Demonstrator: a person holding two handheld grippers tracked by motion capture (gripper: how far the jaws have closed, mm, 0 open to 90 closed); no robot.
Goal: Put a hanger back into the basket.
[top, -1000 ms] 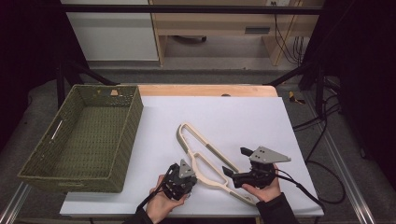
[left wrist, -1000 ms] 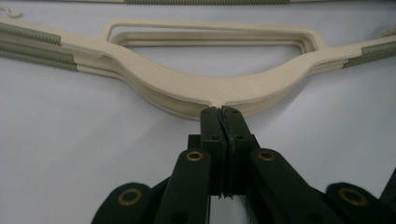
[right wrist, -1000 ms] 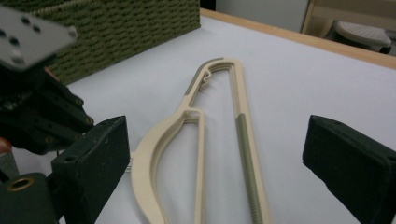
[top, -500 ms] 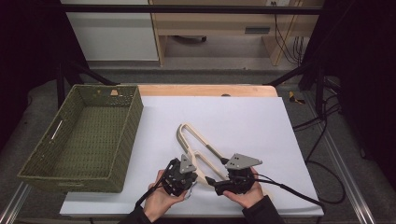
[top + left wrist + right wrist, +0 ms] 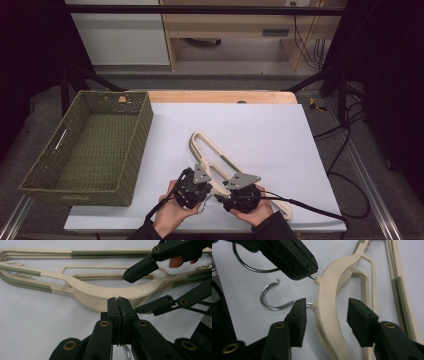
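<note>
Two cream plastic hangers point(image 5: 215, 160) with ribbed green grips and chrome hooks lie stacked right of the basket point(image 5: 90, 145). Left gripper point(image 5: 117, 302) pinches one hook's stem. Right gripper point(image 5: 325, 312), jaws closing, straddles the hangers' neck, not yet pressing.

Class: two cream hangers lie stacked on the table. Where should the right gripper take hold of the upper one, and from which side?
Grip the hanger at its broad textured neck beside the metal hook, coming from above. The right gripper already straddles it, jaws just closing, one either side. The neck looks thickest and most central there, so it should lift level.
</note>
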